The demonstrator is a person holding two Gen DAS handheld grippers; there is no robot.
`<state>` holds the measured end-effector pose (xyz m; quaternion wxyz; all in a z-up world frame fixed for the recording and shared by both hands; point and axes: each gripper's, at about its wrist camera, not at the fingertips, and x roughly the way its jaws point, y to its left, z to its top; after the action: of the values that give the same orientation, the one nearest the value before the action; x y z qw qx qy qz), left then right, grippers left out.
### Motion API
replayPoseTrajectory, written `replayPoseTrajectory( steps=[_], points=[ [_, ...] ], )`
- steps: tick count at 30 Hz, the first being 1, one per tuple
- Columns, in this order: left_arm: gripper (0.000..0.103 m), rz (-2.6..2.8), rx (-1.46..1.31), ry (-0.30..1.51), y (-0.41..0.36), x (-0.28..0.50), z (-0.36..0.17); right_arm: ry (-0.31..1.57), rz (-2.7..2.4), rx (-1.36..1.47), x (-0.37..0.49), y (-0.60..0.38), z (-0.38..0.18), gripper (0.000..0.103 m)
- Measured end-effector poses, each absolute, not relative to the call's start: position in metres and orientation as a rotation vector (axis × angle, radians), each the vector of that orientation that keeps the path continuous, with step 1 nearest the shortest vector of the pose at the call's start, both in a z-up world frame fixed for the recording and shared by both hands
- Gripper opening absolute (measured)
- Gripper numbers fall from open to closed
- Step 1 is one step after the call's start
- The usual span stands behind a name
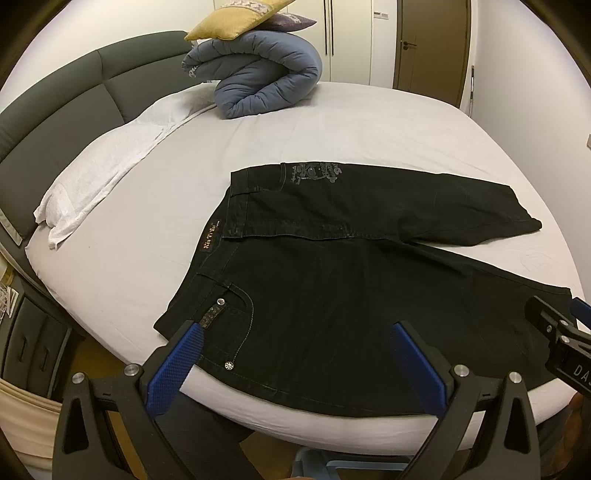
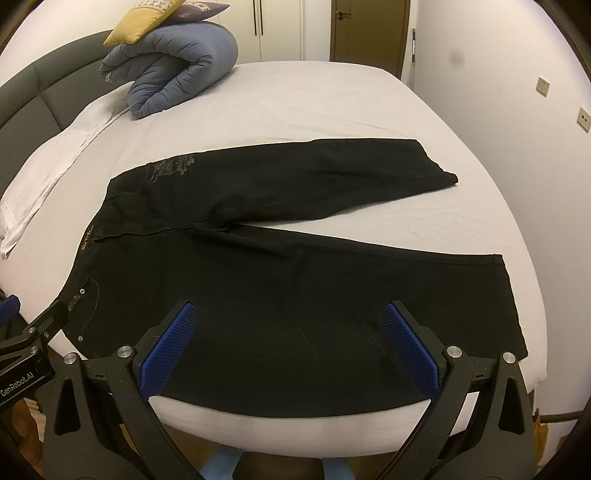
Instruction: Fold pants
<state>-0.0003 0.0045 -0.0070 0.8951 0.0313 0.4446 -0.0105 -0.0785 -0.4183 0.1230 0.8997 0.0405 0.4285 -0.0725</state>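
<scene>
Bedroom, artificial warm light. Bed (image 2: 314,110) with white sheet occupies most of the room; dark grey padded headboard (image 1: 92,85) at left. Rolled blue duvet (image 1: 258,70) rests near the headboard, yellow cushion (image 1: 229,22) on top. White pillow (image 1: 99,166) lies along the headboard side. Brown door (image 2: 369,29) in far wall; white wardrobe doors (image 2: 277,26) beside it. Two wall switches (image 2: 583,118) on the right wall.

The left hand-held gripper (image 1: 295,332) and the right hand-held gripper (image 2: 290,312) sit side by side, each tilted downward, jaws spread wide, nothing between their blue pads.
</scene>
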Motion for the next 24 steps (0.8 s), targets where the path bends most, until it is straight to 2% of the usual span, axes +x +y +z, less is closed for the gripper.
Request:
replayPoseTrajectory(
  steps=[24],
  points=[
    [0.103,-0.012,0.063,0.909,0.0064,-0.0038,-0.0012,0.877,-0.126,0.085,-0.0862,-0.4202,0.1296,0.103]
  ],
)
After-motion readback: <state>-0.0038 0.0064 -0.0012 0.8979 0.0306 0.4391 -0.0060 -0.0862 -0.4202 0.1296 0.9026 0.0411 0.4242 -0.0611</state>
